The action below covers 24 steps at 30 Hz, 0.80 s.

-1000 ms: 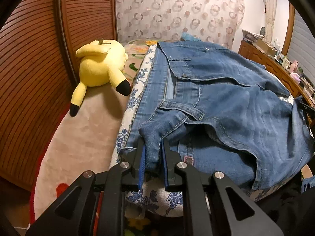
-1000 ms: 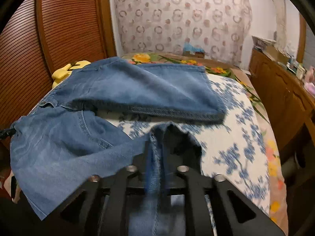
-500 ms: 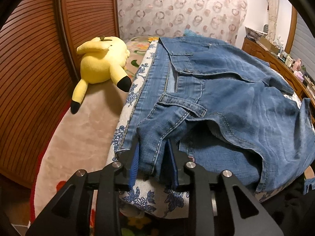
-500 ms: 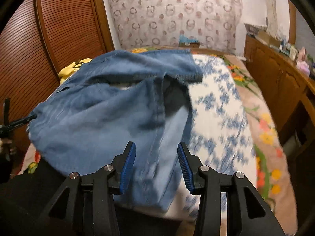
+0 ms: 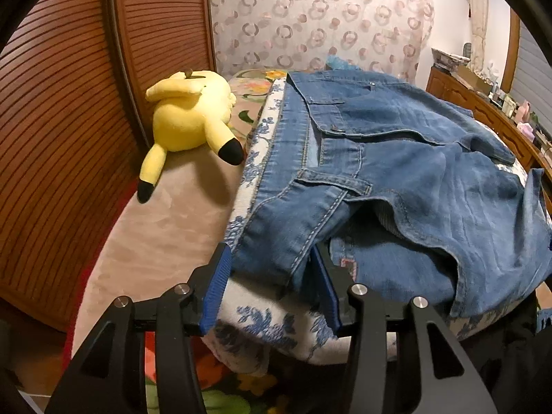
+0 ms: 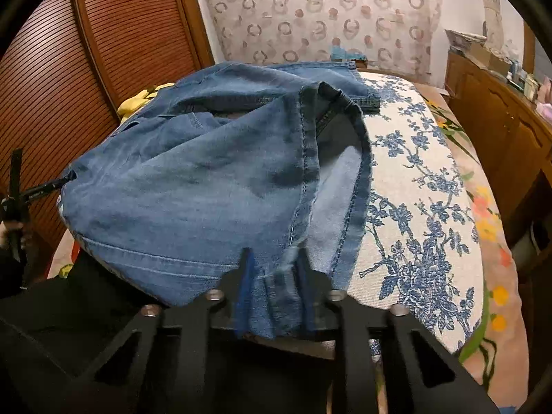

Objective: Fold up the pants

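Observation:
Blue denim pants (image 5: 396, 158) lie bunched on the bed, waistband toward the left wrist camera. My left gripper (image 5: 269, 258) is at the bed's near edge. Its jaws are opening, and the waistband corner lies loose between the blue pads (image 5: 217, 283). In the right wrist view the pants (image 6: 207, 179) are folded over themselves, with the leg hem nearest the camera. My right gripper (image 6: 273, 258) is closing there, and a fold of the hem is pinched between its fingers.
The bed cover (image 6: 414, 207) is white with blue flowers. A yellow plush toy (image 5: 189, 117) lies on the pink blanket beside the pants. A louvred wooden wardrobe (image 5: 51, 138) stands to the left, a wooden dresser (image 6: 500, 120) to the right.
The left jaws have spread and released the waistband corner. The right gripper carried the leg across the bed, opened, then closed on the hem again.

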Each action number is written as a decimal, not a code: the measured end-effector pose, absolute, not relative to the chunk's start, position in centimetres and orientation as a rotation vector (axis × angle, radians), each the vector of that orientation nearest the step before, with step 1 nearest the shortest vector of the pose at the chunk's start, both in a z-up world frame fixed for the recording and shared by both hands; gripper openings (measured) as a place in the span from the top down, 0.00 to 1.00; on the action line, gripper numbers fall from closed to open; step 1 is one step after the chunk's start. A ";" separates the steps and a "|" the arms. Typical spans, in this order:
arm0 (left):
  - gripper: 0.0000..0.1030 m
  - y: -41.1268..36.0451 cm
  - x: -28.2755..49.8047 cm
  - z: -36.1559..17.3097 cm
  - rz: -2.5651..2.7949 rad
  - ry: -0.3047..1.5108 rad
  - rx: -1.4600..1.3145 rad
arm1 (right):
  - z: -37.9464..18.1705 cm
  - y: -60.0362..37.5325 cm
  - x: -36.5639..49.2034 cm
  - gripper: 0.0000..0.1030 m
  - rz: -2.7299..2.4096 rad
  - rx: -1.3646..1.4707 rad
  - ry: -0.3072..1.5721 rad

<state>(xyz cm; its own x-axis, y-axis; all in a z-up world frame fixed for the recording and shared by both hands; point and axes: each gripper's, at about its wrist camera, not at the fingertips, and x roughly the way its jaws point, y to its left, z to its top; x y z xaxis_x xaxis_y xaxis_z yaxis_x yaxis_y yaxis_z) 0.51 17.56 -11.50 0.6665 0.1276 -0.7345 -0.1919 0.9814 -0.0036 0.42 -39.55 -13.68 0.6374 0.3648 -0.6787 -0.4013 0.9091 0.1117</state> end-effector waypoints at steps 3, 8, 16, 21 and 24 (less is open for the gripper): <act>0.52 18.2 0.4 -11.9 0.172 0.829 -0.100 | -13.4 -39.4 0.4 0.90 0.444 -0.044 0.755; 0.52 18.6 0.0 -12.3 0.147 0.826 -0.133 | -12.1 -39.3 -0.2 0.93 0.432 -0.034 0.682; 0.52 20.3 -1.1 -10.4 0.151 0.743 -0.202 | -11.6 -39.4 -0.1 0.93 0.424 -0.031 0.650; 0.52 20.6 0.2 -12.5 0.141 0.790 -0.227 | -11.4 -39.7 0.1 0.93 0.429 -0.015 0.635; 0.52 20.5 0.7 -13.2 0.138 0.805 -0.225 | -11.2 -39.8 0.2 0.93 0.434 -0.006 0.630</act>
<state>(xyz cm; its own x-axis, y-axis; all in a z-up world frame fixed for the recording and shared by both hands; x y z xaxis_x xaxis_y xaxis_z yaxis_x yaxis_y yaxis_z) 0.71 20.54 -13.24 0.6858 0.0370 -0.7268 -0.2077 0.9671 -0.1467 0.25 -39.79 -11.23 0.7216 0.3908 -0.5714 -0.3942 0.9105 0.1250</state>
